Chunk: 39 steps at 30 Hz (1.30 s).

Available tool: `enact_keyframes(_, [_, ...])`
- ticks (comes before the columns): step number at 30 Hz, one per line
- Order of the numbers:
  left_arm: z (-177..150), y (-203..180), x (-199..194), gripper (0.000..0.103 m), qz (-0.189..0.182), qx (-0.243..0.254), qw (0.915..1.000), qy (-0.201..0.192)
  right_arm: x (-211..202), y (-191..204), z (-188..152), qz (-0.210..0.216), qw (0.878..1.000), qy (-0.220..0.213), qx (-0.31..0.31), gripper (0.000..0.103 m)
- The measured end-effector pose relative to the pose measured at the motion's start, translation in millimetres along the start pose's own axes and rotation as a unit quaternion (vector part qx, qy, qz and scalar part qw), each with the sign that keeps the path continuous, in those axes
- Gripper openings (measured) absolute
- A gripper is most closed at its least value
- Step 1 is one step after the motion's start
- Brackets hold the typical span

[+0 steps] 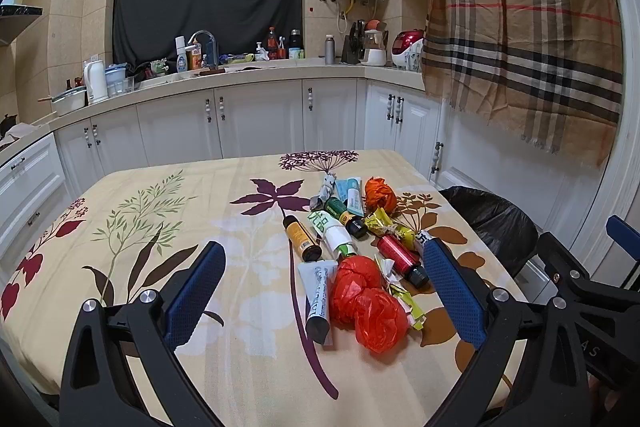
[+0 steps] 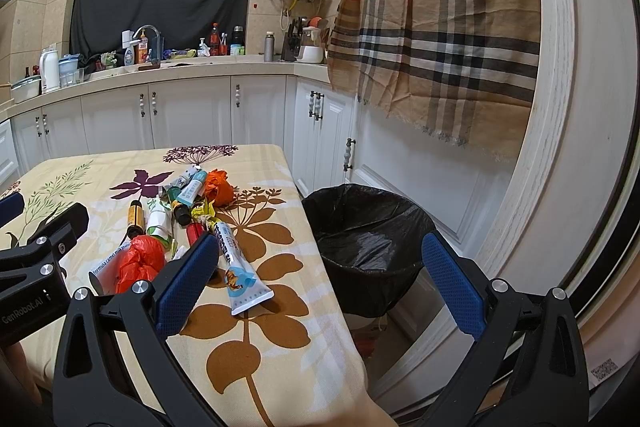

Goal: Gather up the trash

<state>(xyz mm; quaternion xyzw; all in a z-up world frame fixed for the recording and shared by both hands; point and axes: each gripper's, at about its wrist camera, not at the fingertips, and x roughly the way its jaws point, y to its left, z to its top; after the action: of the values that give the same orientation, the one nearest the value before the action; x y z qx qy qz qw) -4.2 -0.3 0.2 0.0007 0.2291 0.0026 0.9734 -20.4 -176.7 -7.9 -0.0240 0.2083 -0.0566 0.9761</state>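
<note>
Left gripper (image 1: 320, 291): jaws spread wide, nothing between the blue pads (image 1: 192, 291), held above the near part of the table (image 1: 120, 227). Right gripper (image 2: 320, 283): jaws likewise spread, empty, positioned over the gap between table edge and bin (image 2: 368, 227).

Landmark taken: bin, lined with a black bag, standing on the floor just beside the table's corner, mouth open, apparently empty, though the bottom is poorly seen.

Trash pile (image 1: 352, 247) located on the floral tablecloth, on the table side nearest the bin. Contents noted: crumpled red plastic bag (image 1: 366, 303) at the end farthest from the bin's back wall; white tube with black cap (image 1: 318, 303) touching it; orange-labelled bottle (image 1: 302, 237); red bottle with black cap (image 1: 400, 257); green bottle (image 1: 346, 217); yellow wrapper (image 1: 384, 227); orange crumpled ball (image 1: 380, 195) at the far end of the pile. Blue-and-white tube (image 2: 236, 267) lying closest to the bin, near the table edge.

Plaid cloth (image 2: 440, 39) hanging above and behind the bin.
</note>
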Motion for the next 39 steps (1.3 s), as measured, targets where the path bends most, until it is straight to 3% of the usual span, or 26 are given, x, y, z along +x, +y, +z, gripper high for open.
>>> enact_keyframes(39, [-6.0, 3.0, 1.0, 0.096, 0.001, 0.002, 1.0, 0.003, -0.6, 0.6, 1.9, 0.0, 1.0, 0.001, 0.001, 0.099])
